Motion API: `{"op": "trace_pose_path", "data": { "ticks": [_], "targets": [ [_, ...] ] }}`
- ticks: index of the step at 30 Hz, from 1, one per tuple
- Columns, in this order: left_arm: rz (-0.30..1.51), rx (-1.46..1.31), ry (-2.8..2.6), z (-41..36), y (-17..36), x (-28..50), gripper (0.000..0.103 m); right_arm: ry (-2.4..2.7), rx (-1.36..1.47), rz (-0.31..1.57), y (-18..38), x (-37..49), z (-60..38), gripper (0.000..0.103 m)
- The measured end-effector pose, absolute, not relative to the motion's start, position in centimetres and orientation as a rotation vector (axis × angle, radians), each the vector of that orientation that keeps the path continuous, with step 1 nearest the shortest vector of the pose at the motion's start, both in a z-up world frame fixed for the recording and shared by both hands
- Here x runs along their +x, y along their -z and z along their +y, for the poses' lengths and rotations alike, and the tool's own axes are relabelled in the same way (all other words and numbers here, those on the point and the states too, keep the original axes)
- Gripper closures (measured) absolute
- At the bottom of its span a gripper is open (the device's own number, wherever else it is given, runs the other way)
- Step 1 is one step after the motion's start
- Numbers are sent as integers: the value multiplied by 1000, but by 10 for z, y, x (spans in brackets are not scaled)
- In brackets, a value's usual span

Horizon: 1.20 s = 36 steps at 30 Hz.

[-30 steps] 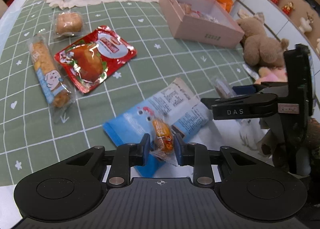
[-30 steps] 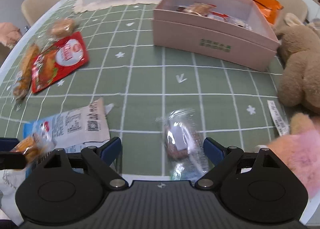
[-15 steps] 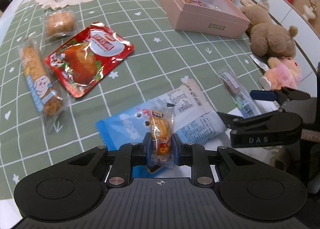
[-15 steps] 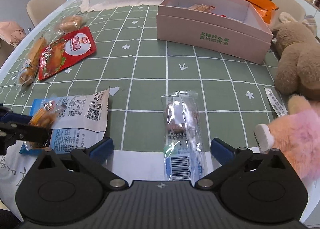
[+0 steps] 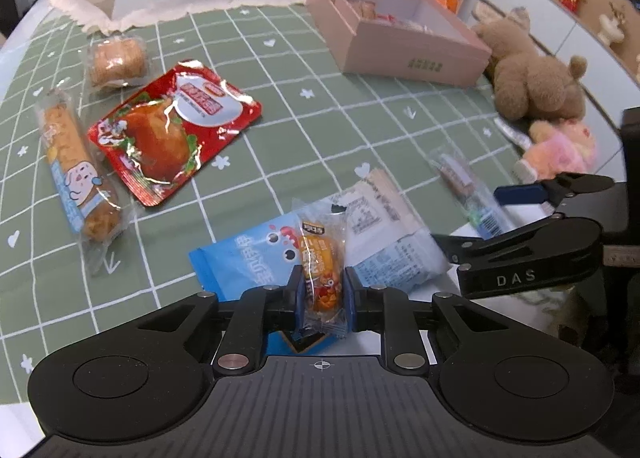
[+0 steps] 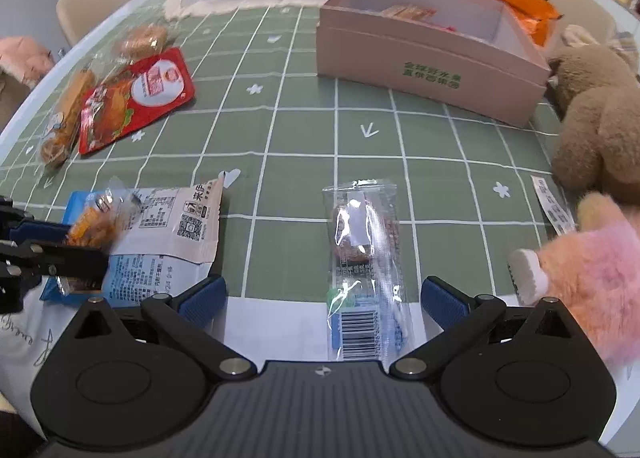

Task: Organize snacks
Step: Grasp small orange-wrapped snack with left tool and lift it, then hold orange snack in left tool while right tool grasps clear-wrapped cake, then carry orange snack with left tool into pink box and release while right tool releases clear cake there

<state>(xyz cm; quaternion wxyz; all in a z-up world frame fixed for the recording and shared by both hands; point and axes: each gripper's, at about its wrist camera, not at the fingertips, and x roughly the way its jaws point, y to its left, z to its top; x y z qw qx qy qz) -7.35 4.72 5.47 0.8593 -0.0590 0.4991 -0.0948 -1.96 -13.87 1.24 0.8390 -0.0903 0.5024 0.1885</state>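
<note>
My left gripper (image 5: 323, 292) pinches the orange snack packet (image 5: 321, 266); my right gripper (image 6: 322, 296) gapes wide over the green grid tablecloth (image 6: 304, 130), pink box (image 6: 428, 70) at one o'clock, beige chairs (image 6: 90, 4) beyond.

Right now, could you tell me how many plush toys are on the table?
2: a brown teddy bear beside the pink box, and a pink plush toy just nearer the camera. Others may be hidden.

A green grid tablecloth (image 5: 280, 106) carries a pink box (image 5: 400, 46) at upper right, a red pouch (image 5: 172, 130), long bar (image 5: 76, 174) and bun (image 5: 116, 62) at left, a blue packet (image 5: 248, 258) at centre, and a clear wrapper (image 6: 360, 254).
</note>
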Motion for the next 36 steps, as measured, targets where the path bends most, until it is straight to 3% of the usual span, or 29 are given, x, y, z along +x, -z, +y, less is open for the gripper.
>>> {"op": "trace_pose_path", "data": {
  "ticks": [4, 9, 14, 18, 20, 28, 36],
  "targets": [
    [1019, -108, 323, 35, -70, -87, 80, -365, -134, 1042, -27, -16, -154, 6],
    [1125, -67, 458, 8, -53, -86, 80, -362, -89, 1024, -39, -9, -171, 15],
    [1140, -115, 326, 19, -39, -72, 80, -390, -113, 1045, -34, -2, -163, 42],
    [1116, -97, 219, 26, -43, -65, 80, -385, -158, 1054, -23, 6, -150, 51],
    [1110, -112, 220, 28, -46, -63, 80, -379, -201, 1047, -24, 7, -144, 67],
    [990, -107, 262, 13, -92, -57, 80, -402, -44, 968, -99, 3, -184, 67],
    [662, -106, 419, 2, -222, 9, 80, -357, 7, 763, -198, 10, -222, 67]
  ]
}}
